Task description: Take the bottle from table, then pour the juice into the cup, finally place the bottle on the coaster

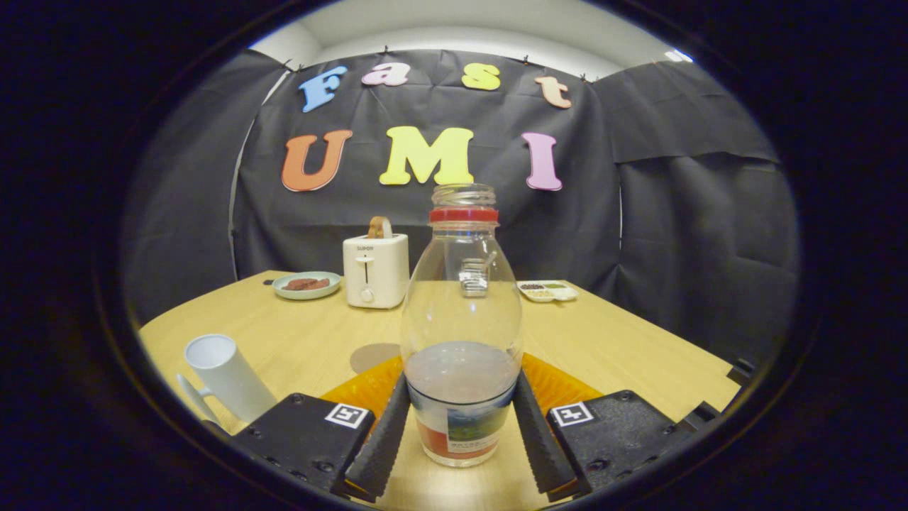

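Gripper (461, 426) at bottom centre of frame, both fingers (379, 443) pressed on the lower sides of the bottle (461, 333), pinching it. Bottle stands upright between them, clear, no cap, red ring at the neck, pale liquid in the lower part, label near the base. Can't tell if its base touches the table (624, 341) or is just off it.

Orange mat (560, 383) right behind the bottle, showing on both sides of it, partly hidden by fingers. Round coaster (374, 355) just beyond that, left of the bottle, flat on the wood, part hidden behind bottle.

Cup (225, 375), white w/ handle, lower left of frame, left of the left finger, leaning in this fisheye view, open top up.

Further back, centre-left: white toaster (374, 271) w/ a slice sticking out the top. Plate (307, 284) just left of it w/ smth dark on it. Small white tray (547, 289) right of the bottle, far side of table, contents too small to tell.
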